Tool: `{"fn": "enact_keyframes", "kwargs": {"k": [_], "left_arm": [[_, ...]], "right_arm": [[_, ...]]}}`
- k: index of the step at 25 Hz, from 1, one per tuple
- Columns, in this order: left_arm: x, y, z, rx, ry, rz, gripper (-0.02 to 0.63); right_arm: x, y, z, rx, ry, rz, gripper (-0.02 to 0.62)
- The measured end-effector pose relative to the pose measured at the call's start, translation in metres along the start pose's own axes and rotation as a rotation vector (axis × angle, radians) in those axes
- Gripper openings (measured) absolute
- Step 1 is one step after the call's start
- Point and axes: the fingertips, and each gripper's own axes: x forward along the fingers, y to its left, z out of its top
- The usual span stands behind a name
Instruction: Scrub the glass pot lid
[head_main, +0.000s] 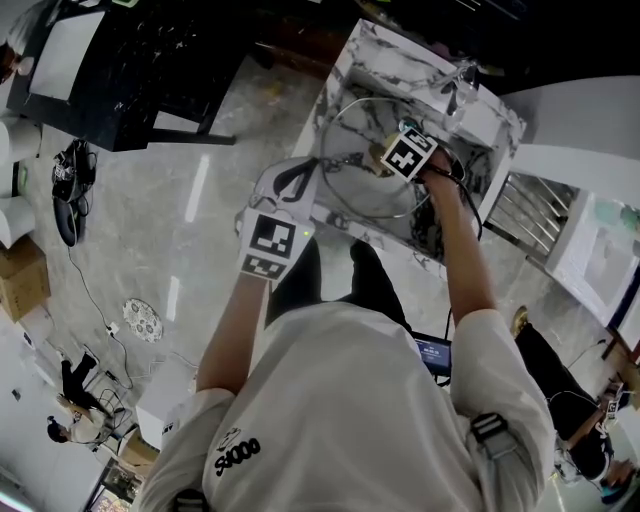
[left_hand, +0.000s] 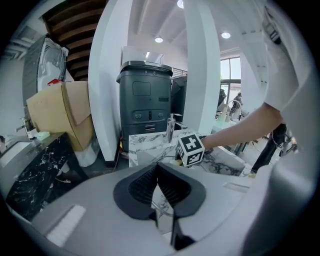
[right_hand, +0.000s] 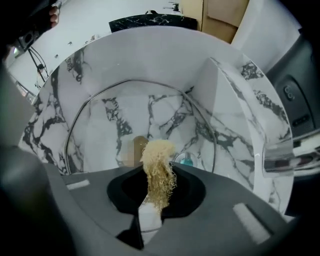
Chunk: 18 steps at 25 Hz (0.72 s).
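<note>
The glass pot lid (head_main: 352, 165), round with a thin metal rim, stands tilted over the marble sink (head_main: 372, 55). My left gripper (head_main: 300, 187) is shut on its near edge; in the left gripper view a clear pane (left_hand: 165, 212) runs between the pads of the left gripper (left_hand: 159, 176). My right gripper (right_hand: 156, 186) is shut on a yellowish fibrous scrubber (right_hand: 159, 167), whose tip lies against the lid's glass (right_hand: 120, 117). The right gripper's marker cube (head_main: 408, 152) sits over the lid's far side. A brown blurred patch (right_hand: 134, 150) shows through the glass.
A faucet (head_main: 458, 85) stands at the sink's back edge. A dark grey bin (left_hand: 145, 97) and a cardboard box (left_hand: 62, 112) stand beyond the sink. A metal rack (head_main: 520, 210) is to the right. Black table (head_main: 130, 60) at far left.
</note>
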Motion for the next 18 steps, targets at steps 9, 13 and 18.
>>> {"fn": "enact_keyframes", "kwargs": {"k": [9, 13, 18], "left_arm": [[-0.003, 0.005, -0.007, -0.010, 0.005, 0.011, 0.009], [-0.004, 0.002, -0.002, -0.007, -0.010, 0.018, 0.009], [-0.009, -0.004, 0.002, -0.006, -0.022, 0.021, 0.009]], "right_arm": [[-0.003, 0.023, 0.047, -0.086, -0.057, -0.022, 0.049], [-0.006, 0.047, 0.045, -0.075, -0.064, 0.046, 0.049], [-0.010, 0.081, 0.041, -0.088, -0.067, 0.123, 0.049]]}}
